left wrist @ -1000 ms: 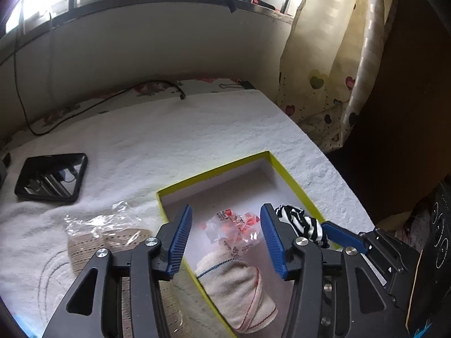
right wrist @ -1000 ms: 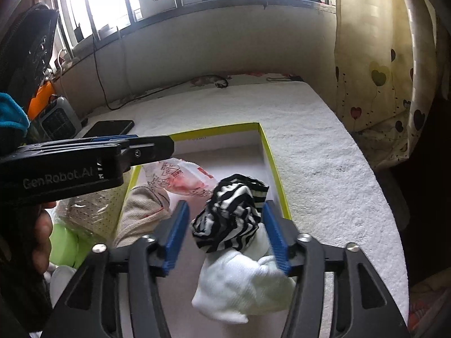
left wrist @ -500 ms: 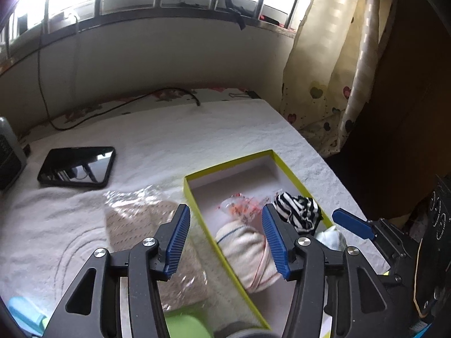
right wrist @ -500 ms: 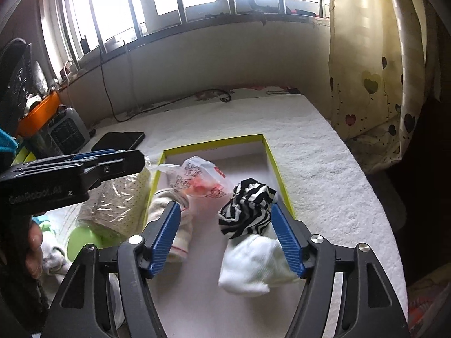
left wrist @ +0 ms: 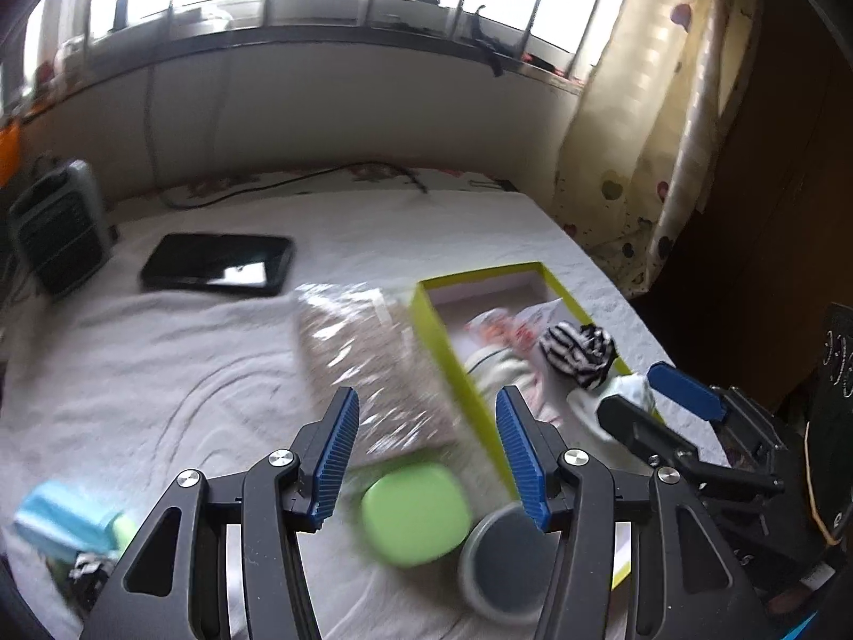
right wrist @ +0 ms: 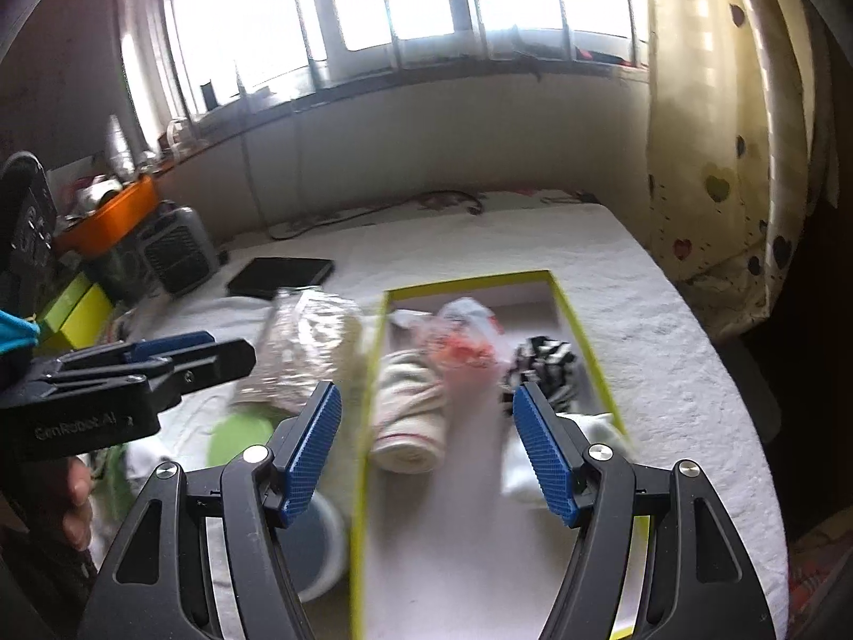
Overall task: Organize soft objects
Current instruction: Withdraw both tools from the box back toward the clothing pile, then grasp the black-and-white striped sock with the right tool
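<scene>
A yellow-rimmed box [right wrist: 472, 285] [left wrist: 432, 314] on the white bed holds a cream rolled sock [right wrist: 410, 410] [left wrist: 498, 368], a clear bag with red print [right wrist: 461, 338] [left wrist: 506, 325], a black-and-white striped sock [right wrist: 544, 368] [left wrist: 578, 354] and a white sock [right wrist: 597, 432] [left wrist: 629, 394]. A beige item in a clear bag [left wrist: 362, 357] [right wrist: 304, 352] lies left of the box. My left gripper [left wrist: 426, 458] is open and empty above a green lid [left wrist: 416, 512]. My right gripper [right wrist: 429, 453] is open and empty above the box's near end.
A black tablet [left wrist: 218, 264] [right wrist: 280, 277] and a grey heater [left wrist: 56, 234] [right wrist: 176, 250] sit at the back left. A grey round tin [left wrist: 504, 560] lies by the box. A blue object [left wrist: 64, 522] is at the near left. Curtains [right wrist: 735, 133] hang on the right.
Both grippers have pulled back and up from the box, empty. The left view has swung left, bringing the green lid, grey tin and heater into sight.
</scene>
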{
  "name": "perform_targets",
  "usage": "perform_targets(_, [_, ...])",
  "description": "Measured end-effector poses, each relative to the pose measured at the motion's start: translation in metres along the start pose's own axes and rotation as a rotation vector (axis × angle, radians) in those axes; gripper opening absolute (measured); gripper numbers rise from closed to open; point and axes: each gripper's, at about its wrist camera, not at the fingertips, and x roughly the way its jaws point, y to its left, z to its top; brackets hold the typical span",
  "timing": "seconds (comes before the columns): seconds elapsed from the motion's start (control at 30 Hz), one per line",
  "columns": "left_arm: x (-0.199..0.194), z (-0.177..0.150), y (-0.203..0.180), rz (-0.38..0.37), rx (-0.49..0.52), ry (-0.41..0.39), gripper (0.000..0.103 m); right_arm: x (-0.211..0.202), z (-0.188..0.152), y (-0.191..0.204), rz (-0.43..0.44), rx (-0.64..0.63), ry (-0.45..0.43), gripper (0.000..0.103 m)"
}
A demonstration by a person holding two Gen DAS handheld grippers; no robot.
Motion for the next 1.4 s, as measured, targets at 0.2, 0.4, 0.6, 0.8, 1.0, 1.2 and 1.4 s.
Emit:
perform_targets(0.2, [-0.030, -0.020, 0.028, 0.034, -0.059, -0.036, 0.053, -0.007, -0.007, 0.034, 0.068, -0.040, -0.004, 0.068])
perform_targets(0.4, [-0.060, -0.039, 0.056, 0.084, -0.089, -0.069, 0.054, -0.004, -0.014, 0.066, 0.127, -0.081, 0.006, 0.068])
perform_targets(0.6, [-0.083, -0.056, 0.084, 0.114, -0.137, -0.095, 0.055, -0.001, -0.020, 0.093, 0.180, -0.125, 0.021, 0.068])
perform_targets(0.8, [-0.099, -0.073, 0.115, 0.153, -0.204, -0.110, 0.055, 0.004, -0.029, 0.121, 0.235, -0.172, 0.043, 0.068])
perform_targets(1.0, [-0.124, -0.092, 0.146, 0.187, -0.304, -0.152, 0.056, 0.011, -0.038, 0.152, 0.300, -0.213, 0.073, 0.068])
perform_targets(1.2, [-0.137, -0.105, 0.169, 0.218, -0.374, -0.175, 0.056, 0.017, -0.045, 0.183, 0.359, -0.276, 0.088, 0.068])
perform_targets(1.4, [-0.143, -0.126, 0.191, 0.263, -0.436, -0.171, 0.056, 0.025, -0.048, 0.213, 0.410, -0.333, 0.094, 0.068])
